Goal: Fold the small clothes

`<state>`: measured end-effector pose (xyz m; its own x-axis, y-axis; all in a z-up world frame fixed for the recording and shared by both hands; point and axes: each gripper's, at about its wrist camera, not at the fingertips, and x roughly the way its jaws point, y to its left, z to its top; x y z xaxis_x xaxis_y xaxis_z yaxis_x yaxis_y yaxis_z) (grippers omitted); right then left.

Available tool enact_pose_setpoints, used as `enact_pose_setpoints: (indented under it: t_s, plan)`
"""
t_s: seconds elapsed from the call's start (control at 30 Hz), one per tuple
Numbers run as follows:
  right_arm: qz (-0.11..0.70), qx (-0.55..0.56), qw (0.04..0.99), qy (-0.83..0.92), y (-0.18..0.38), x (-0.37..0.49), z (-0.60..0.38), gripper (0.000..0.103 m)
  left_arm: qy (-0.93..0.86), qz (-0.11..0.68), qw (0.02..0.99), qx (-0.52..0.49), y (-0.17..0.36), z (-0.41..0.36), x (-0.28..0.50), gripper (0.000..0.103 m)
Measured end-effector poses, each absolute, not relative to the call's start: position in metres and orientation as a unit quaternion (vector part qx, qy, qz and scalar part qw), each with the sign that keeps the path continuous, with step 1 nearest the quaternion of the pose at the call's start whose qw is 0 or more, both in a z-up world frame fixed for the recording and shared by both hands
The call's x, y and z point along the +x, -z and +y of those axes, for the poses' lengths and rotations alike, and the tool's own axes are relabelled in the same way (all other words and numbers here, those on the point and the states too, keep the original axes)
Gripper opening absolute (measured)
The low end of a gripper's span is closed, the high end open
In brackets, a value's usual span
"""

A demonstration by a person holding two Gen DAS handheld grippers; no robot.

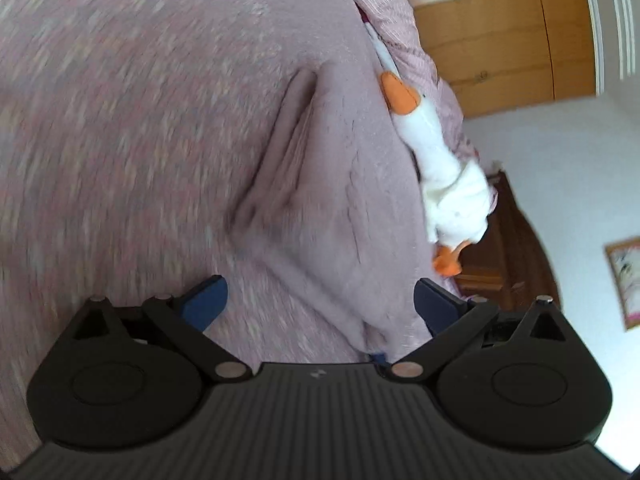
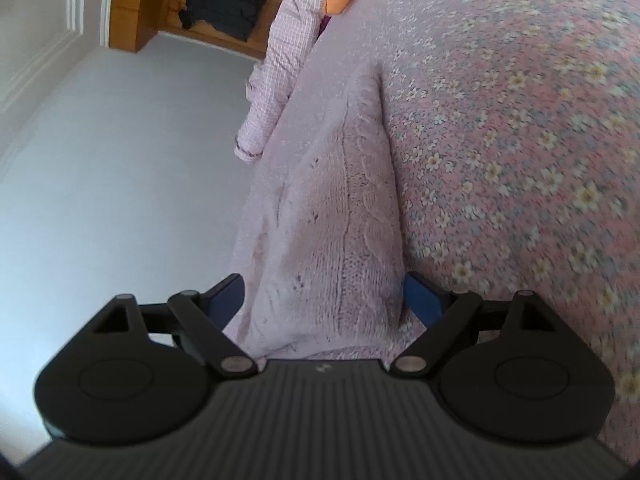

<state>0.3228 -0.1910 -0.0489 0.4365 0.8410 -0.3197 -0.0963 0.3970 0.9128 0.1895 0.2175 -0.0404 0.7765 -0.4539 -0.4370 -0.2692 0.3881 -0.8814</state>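
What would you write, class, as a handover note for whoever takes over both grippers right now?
Left gripper: open, pink knit garment between its fingers.
Right gripper: open, the same knit between its fingers.
The garment lies on the floral bedspread, bunched into ridges; a toy goose lies beside it.
Done: no neat fold visible.
Left: grip, flatten, fold.

The knitted garment (image 2: 344, 216) is pale pink, the bedspread (image 2: 520, 128) pink with small white-and-yellow flowers, the plush goose (image 1: 444, 168) white and orange.
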Motion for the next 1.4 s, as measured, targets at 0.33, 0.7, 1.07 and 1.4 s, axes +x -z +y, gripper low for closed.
enact_pose_setpoints:
  t_s: [0.33,0.7,1.07,1.4]
  plan:
    - [0.414,0.48,0.713,-0.299,0.053,0.313,-0.196,0.088,0.026,0.301,0.775,-0.555,0.049,0.193,0.252,0.103]
    - [0.425,0.477,0.698,-0.323,0.053,0.32,-0.2,0.088,0.058,0.257,0.804,-0.532,0.053,0.221,0.224,0.089]
    - [0.46,0.453,0.697,-0.312,0.042,0.317,-0.187,0.088,0.017,0.317,0.791,-0.523,0.043,0.229,0.227,0.093]
    - [0.464,0.441,0.704,-0.308,0.042,0.315,-0.172,0.088,0.039,0.368,0.787,-0.495,0.037,0.231,0.312,0.103]
